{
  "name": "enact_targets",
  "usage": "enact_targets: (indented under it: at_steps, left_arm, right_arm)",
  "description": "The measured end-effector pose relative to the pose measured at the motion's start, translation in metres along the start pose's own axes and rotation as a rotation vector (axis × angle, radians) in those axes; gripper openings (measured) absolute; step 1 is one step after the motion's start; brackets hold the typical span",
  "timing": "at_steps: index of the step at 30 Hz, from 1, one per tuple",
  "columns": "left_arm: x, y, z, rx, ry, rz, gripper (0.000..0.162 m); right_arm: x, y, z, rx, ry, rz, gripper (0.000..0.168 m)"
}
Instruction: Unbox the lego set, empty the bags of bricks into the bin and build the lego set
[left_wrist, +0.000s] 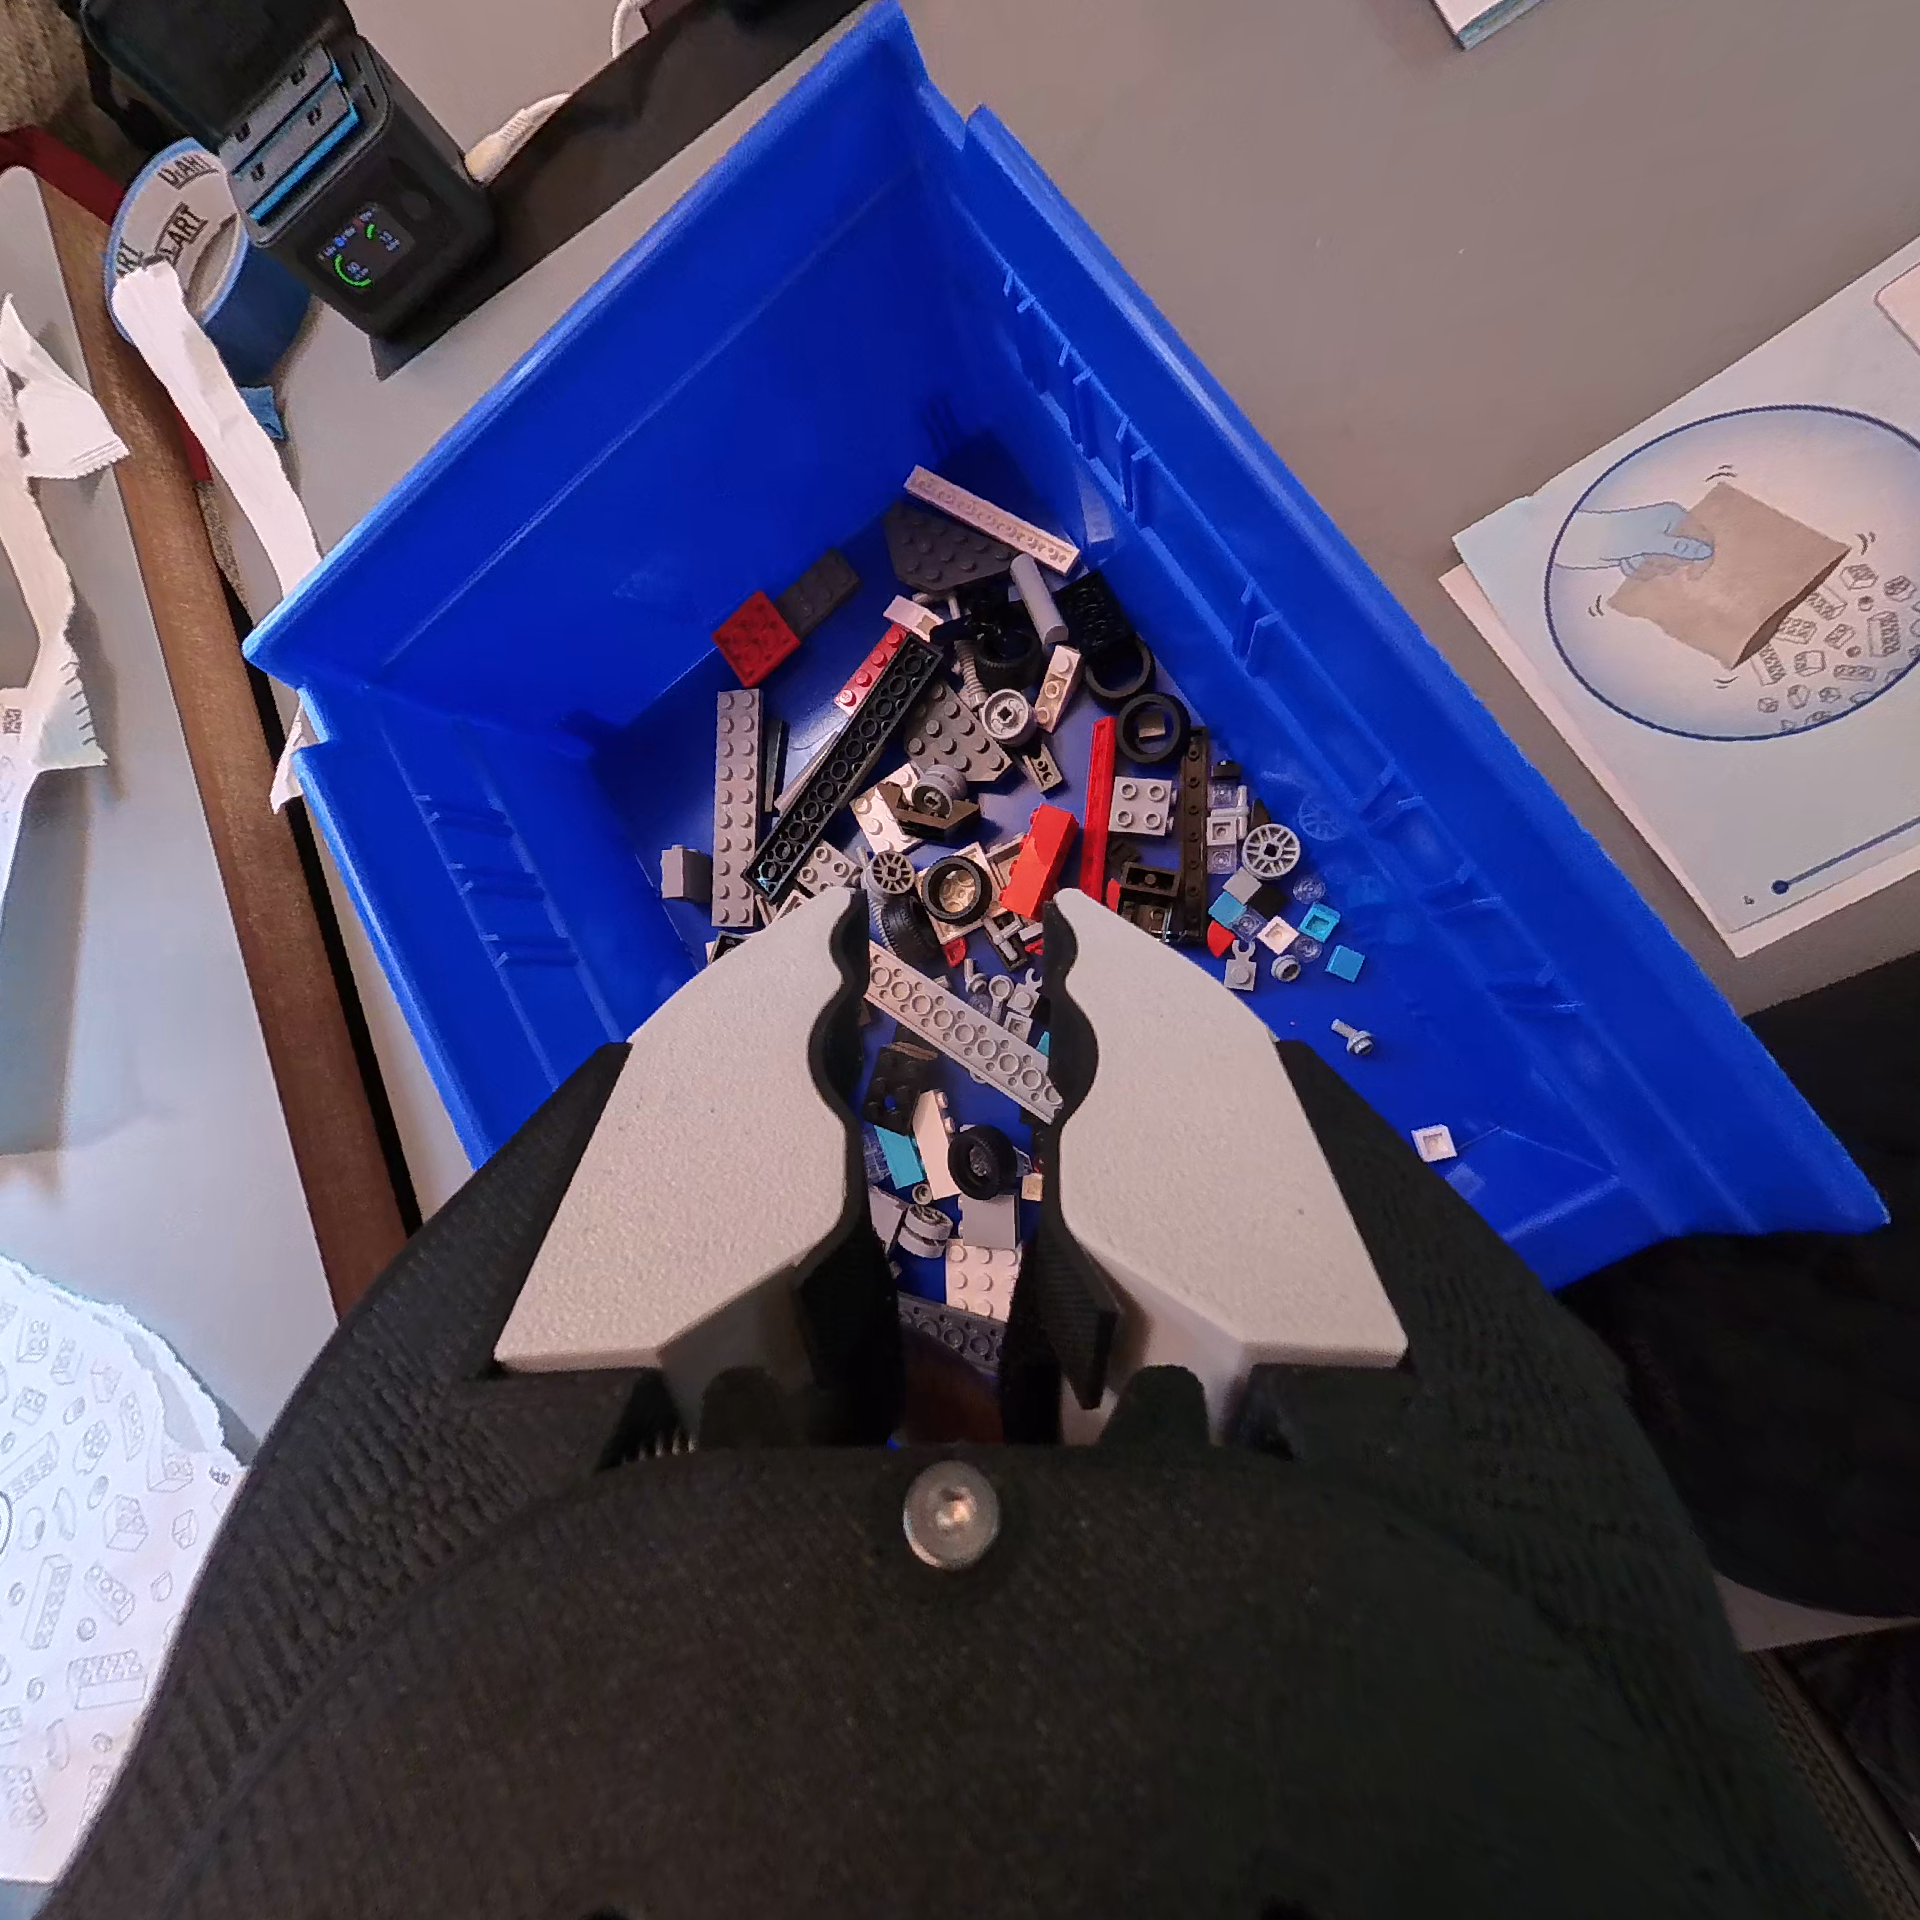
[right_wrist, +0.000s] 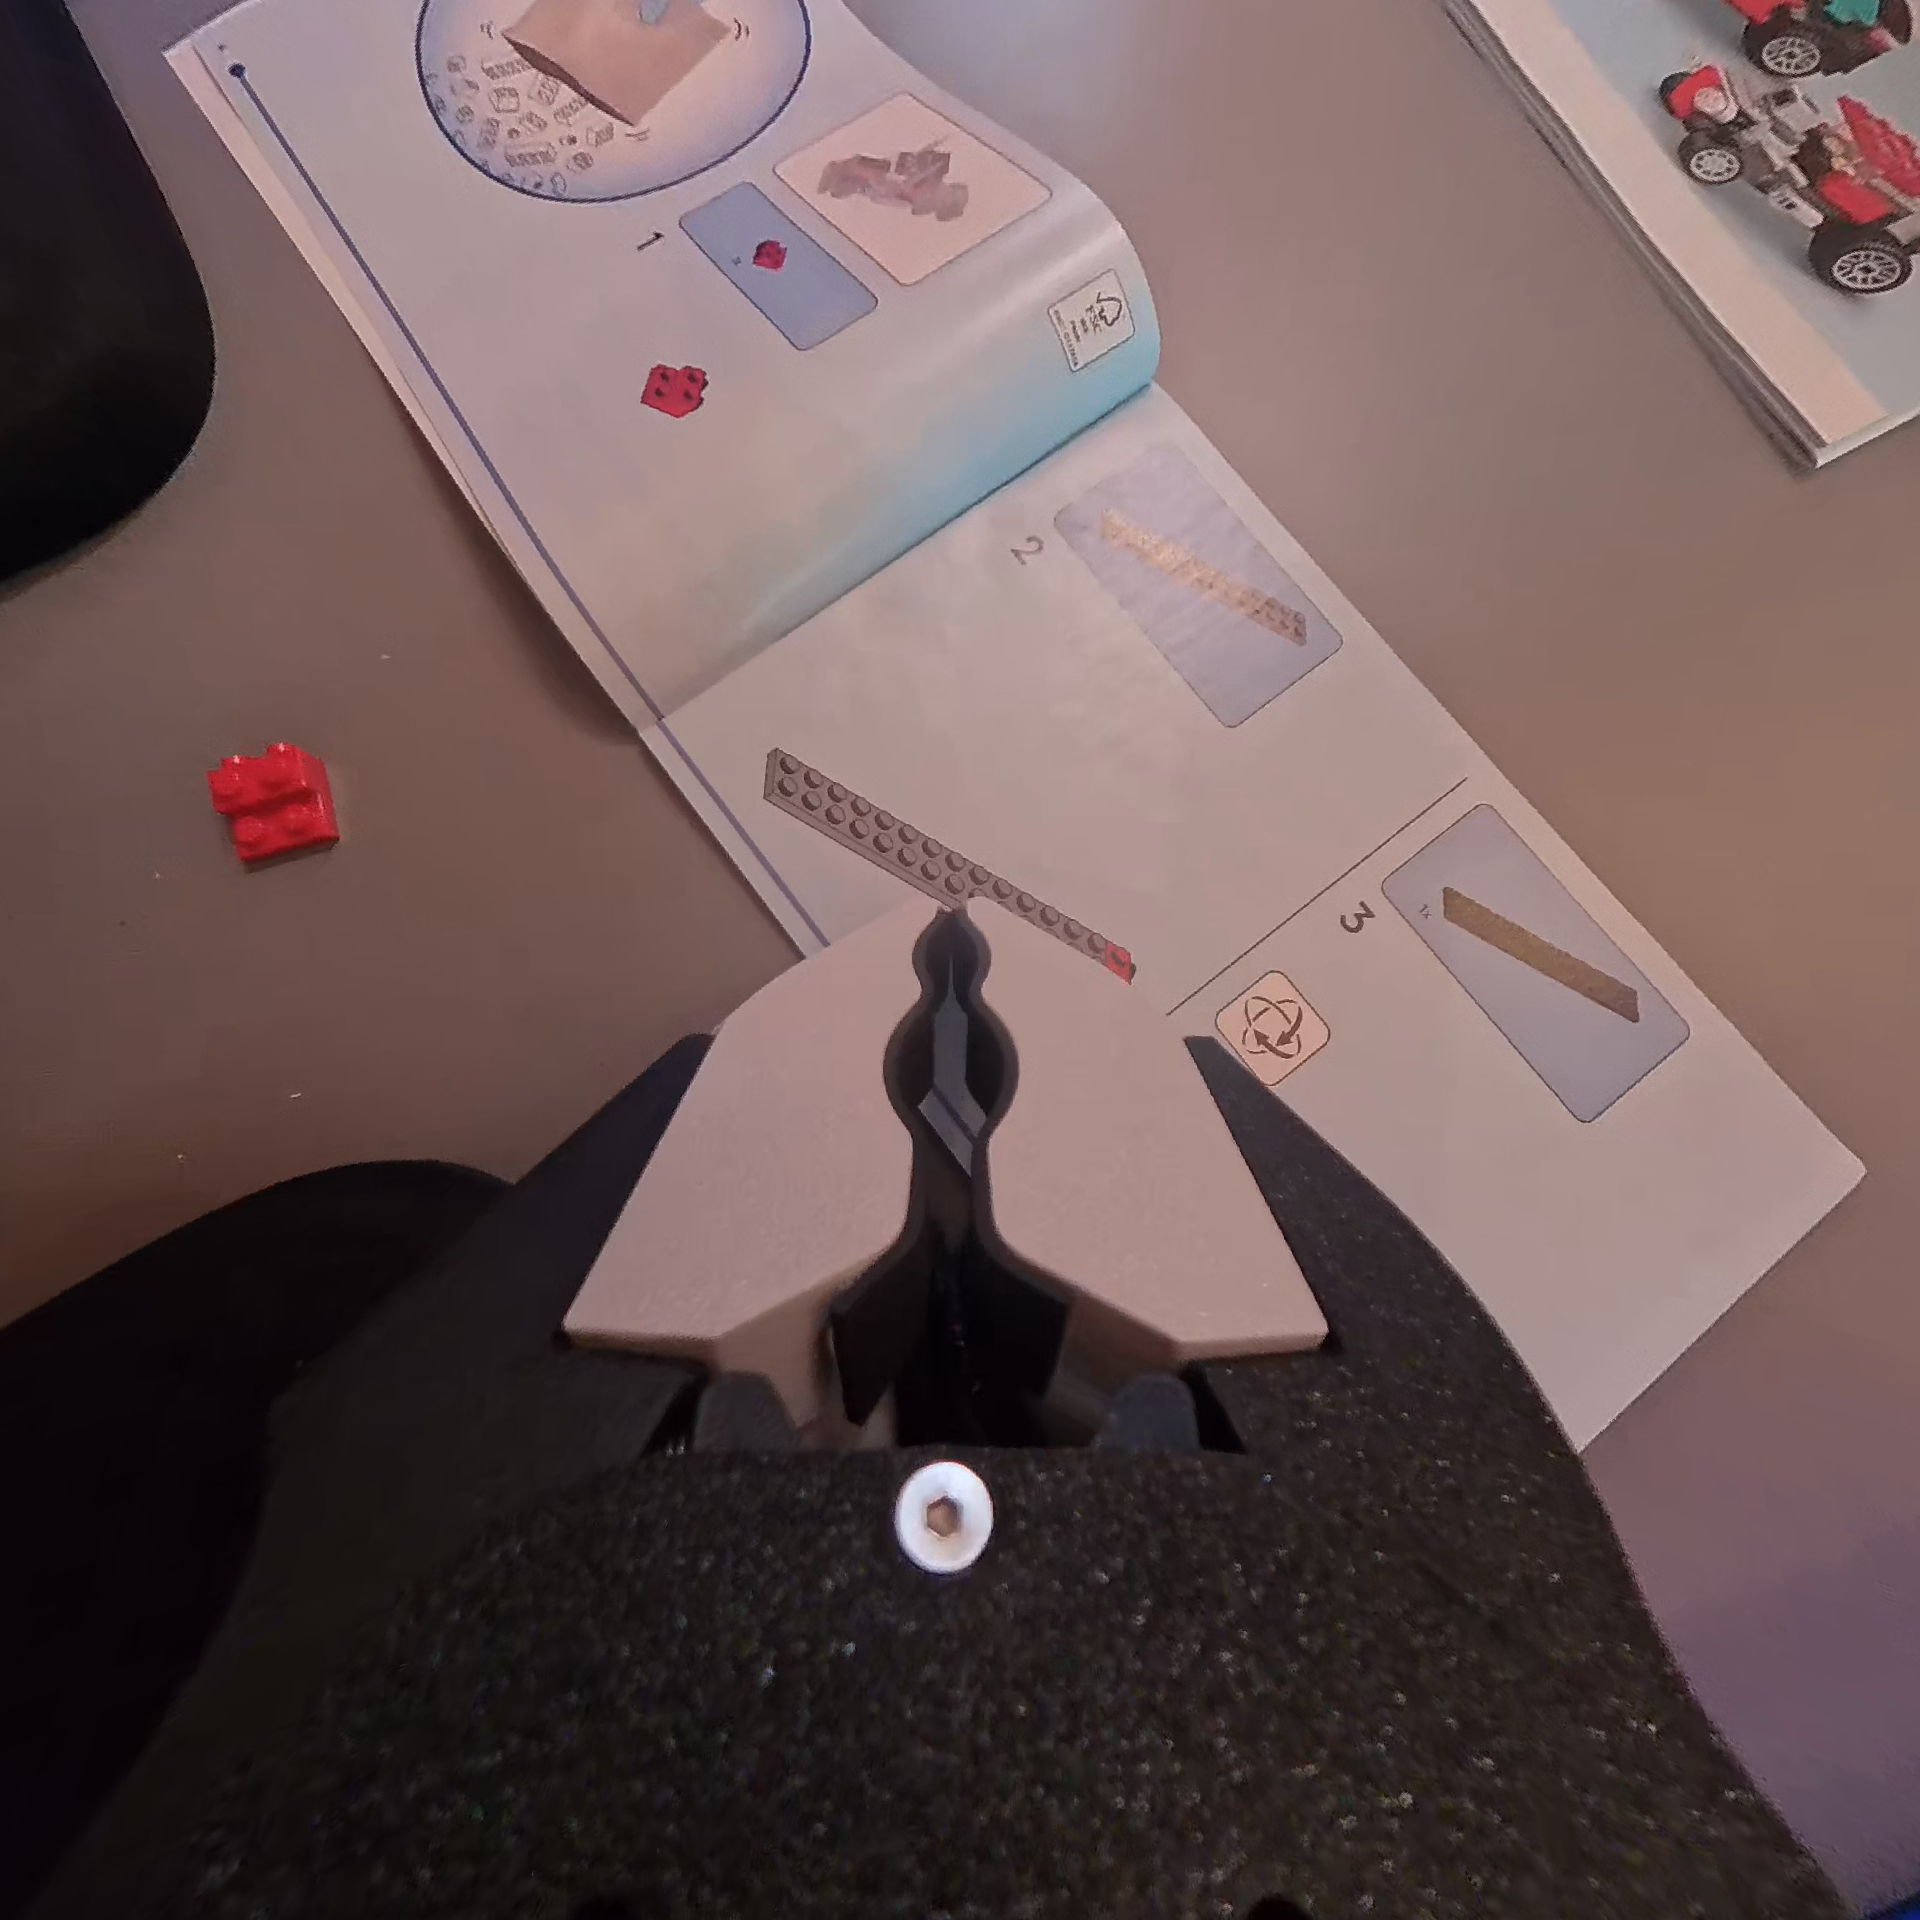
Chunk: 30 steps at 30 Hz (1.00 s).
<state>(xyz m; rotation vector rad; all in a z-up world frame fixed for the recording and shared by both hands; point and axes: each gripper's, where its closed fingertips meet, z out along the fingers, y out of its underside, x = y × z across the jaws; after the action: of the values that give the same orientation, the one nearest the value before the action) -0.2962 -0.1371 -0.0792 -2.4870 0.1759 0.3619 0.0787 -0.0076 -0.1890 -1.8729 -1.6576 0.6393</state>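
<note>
Hovering over the deep blue plastic bin, the left gripper is spreading its fingers above loose bricks, likely choosing one; the right gripper is pinching a thin dark piece over the open instruction booklet for checking; beyond, a red stepped brick is waiting on the table.

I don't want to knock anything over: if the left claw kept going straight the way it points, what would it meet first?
Probably the loose bricks on the floor of the blue bin; the open left claw points straight down into them.

Glossy blue plastic bin holds shiny plastic bricks; matt grainy fingers, smooth paper booklet, matt grey desk.
</note>
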Motion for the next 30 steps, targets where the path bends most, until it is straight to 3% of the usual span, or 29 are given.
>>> enact_targets:
  at_steps: [1, 30]
  left_arm:
    - [0.000, 0.000, 0.000, 0.000, 0.000, 0.000, 0.032]
    - [0.001, -0.001, -0.001, 0.000, 0.000, 0.003, 0.032]
  right_arm:
    - [0.000, 0.000, 0.000, -0.001, 0.001, 0.000, 0.000]
    - [0.011, 0.001, -0.005, -0.009, 0.045, 0.017, 0.000]
